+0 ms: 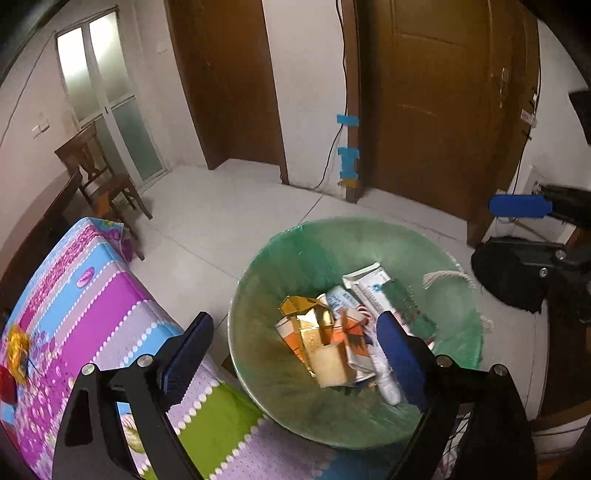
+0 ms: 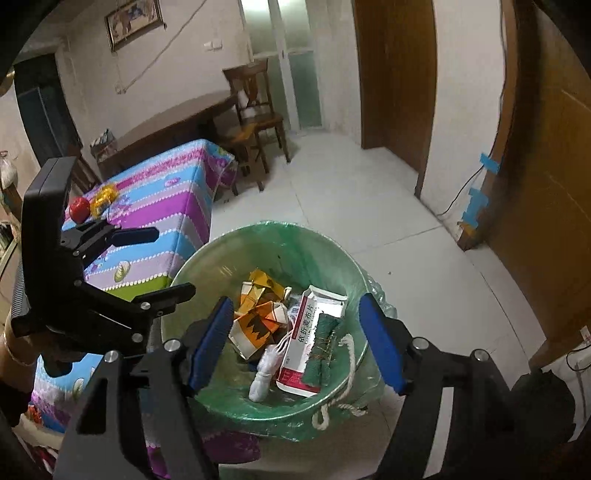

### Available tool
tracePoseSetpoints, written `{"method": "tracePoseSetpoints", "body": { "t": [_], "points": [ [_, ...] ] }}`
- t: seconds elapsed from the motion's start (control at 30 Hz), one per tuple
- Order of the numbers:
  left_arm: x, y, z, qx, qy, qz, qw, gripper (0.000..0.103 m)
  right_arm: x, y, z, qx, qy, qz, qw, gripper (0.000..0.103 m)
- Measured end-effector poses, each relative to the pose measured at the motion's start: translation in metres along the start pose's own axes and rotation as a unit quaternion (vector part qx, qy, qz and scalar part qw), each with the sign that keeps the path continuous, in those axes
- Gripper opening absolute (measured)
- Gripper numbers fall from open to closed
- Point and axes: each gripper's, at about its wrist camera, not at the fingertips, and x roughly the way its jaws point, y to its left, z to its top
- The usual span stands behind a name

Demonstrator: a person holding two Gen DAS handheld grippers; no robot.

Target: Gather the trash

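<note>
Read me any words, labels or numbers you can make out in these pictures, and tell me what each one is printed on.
"依折麦布片": red vertical print on the white and red cardboard medicine box in the green-lined trash bin.
Smaller print beside it on that box: too small to read.
White tube with blue print in the bin: blurred, unreadable.
Orange and white carton: pattern only, no readable text.

Wooden chair [image 2: 255, 122] by frosted glass door [image 2: 291, 62] — brown door [image 1: 443, 99], blue tape [image 1: 348, 120] on frame, framed pic [image 2: 133, 22].
</note>
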Motion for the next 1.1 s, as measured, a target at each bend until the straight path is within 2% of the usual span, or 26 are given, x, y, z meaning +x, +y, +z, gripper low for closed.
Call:
{"method": "tracePoseSetpoints", "body": {
  "t": [0.07, 0.13, 0.2, 0.3, 0.37, 0.4, 0.47, 0.53, 0.67, 0.87, 1.1],
  "points": [
    [-0.013, -0.001, -0.006, -0.006, -0.020, -0.008, 0.9998, 0.090, -0.015, 0.008, -0.011, -0.009, -0.033, -0.029, 0.999, 0.075],
    [-0.033, -0.007, -0.015, -0.003, -0.047, -0.011, 0.9988, 0.096, -0.038, 0.015, -0.026, -0.011, -0.083, -0.053, 0.995, 0.098],
    [-0.051, -0.012, -0.026, 0.003, -0.077, -0.003, 0.9970, 0.098, -0.069, 0.023, -0.047, -0.003, -0.149, -0.089, 0.985, 0.098],
    [-0.078, -0.020, -0.044, 0.009, -0.118, 0.011, 0.9929, 0.098, -0.097, 0.030, -0.074, 0.020, -0.215, -0.134, 0.967, 0.098],
    [-0.094, -0.024, -0.055, 0.003, -0.134, 0.026, 0.9907, 0.098, -0.115, 0.034, -0.099, 0.050, -0.267, -0.164, 0.948, 0.098],
    [-0.103, -0.027, -0.061, -0.002, -0.143, 0.029, 0.9892, 0.098, -0.120, 0.035, -0.106, 0.062, -0.270, -0.174, 0.945, 0.098],
    [-0.116, -0.030, -0.072, -0.009, -0.151, 0.029, 0.9880, 0.098, -0.126, 0.041, -0.117, 0.064, -0.254, -0.184, 0.947, 0.098],
    [-0.130, -0.036, -0.087, -0.014, -0.164, 0.047, 0.9853, 0.098, -0.132, 0.050, -0.126, 0.058, -0.252, -0.197, 0.946, 0.098],
    [-0.152, -0.054, -0.113, 0.007, -0.190, 0.080, 0.9785, 0.098, -0.139, 0.069, -0.144, 0.049, -0.259, -0.198, 0.944, 0.098],
    [-0.175, -0.064, -0.147, -0.016, -0.214, 0.061, 0.9747, 0.098, -0.142, 0.086, -0.170, 0.051, -0.263, -0.209, 0.940, 0.098],
    [-0.178, -0.068, -0.162, -0.028, -0.215, 0.016, 0.9761, 0.098, -0.134, 0.090, -0.180, 0.065, -0.239, -0.190, 0.950, 0.098]
  ]
}}
